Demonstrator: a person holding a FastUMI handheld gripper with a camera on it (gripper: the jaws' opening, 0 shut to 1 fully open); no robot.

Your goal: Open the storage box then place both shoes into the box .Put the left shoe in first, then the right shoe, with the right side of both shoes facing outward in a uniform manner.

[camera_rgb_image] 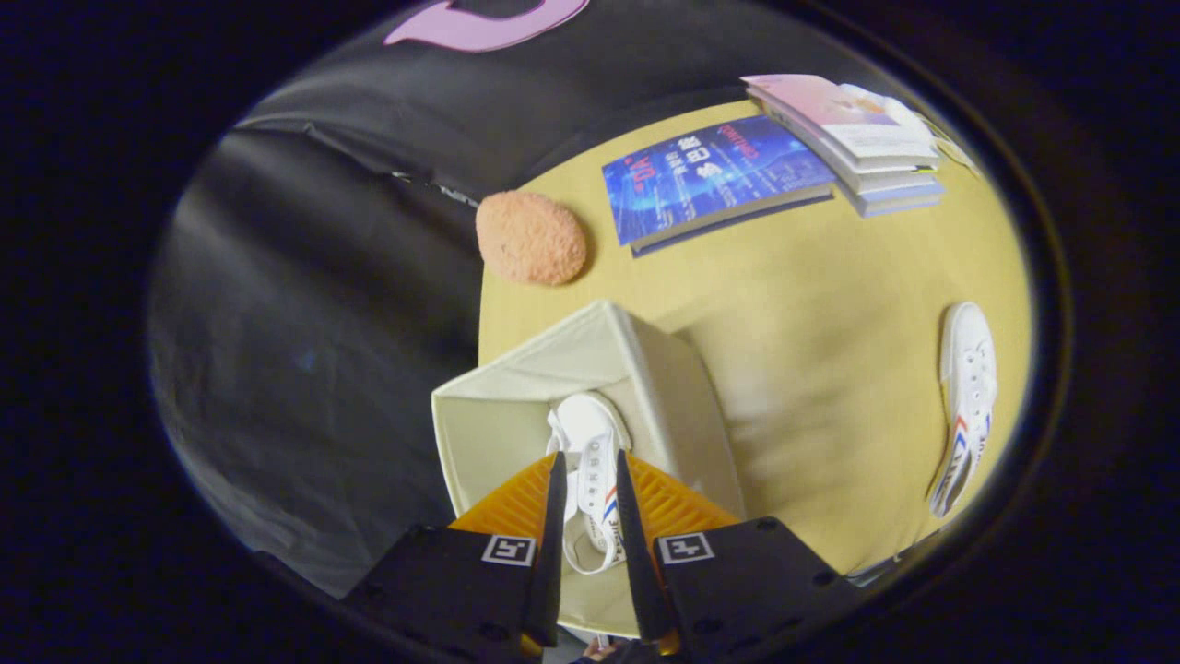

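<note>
Storage box (516,415), cream fabric and open at the top, stands at the near corner of the yellow table (811,369), directly under the gripper (587,461). One white shoe (590,443) is inside the box, toe pointing away, and the two fingers are clenched on it from either side. The second white shoe (966,406) lies on the table well to the right, with a fuzzy orange object (530,237) and several books (710,175) beyond the box.
</note>
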